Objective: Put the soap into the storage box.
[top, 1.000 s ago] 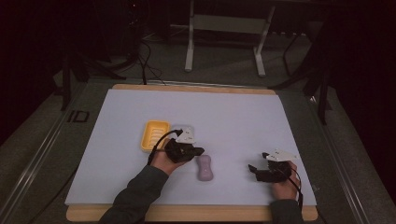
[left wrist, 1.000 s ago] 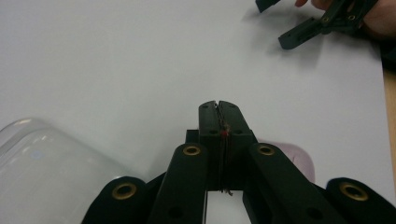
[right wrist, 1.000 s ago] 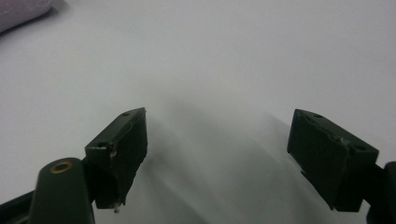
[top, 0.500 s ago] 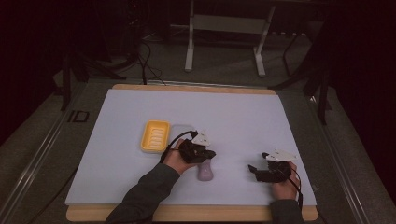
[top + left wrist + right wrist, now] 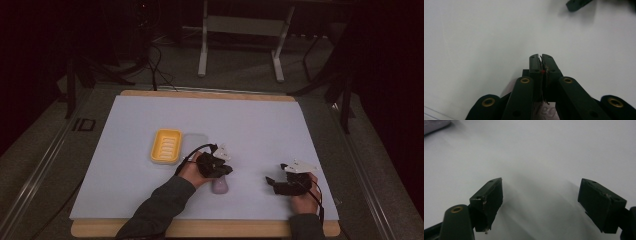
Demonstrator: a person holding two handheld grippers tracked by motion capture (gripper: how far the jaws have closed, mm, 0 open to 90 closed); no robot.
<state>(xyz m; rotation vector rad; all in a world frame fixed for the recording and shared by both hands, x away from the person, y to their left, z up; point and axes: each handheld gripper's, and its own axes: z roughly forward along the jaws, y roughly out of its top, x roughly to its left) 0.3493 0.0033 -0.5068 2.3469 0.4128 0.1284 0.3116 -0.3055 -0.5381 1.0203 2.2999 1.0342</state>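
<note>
Worktop with a pale lilac-white mat (image 5: 260, 125), seen from above, where a person sits with a pair of black tongs in each hand. Left tongs (image 5: 220, 165) hover directly over a small pale purple, soft-looking oblong object (image 5: 220, 187), which lies on the mat just under and slightly nearer the person than the tips; its long axis seems to run toward and away from the person, though the hand hides its far end. In the left gripper view those tongs (image 5: 540, 57) are pressed together with nothing between them, and a strip of the purple thing shows beneath their base. Right tongs (image 5: 272, 181) rest well off to the right, spread wide and empty (image 5: 539, 192), so the left hand is far the nearer. Yellow ridged plastic tray (image 5: 166, 145) sits beyond and to the left, with nothing in it
</note>
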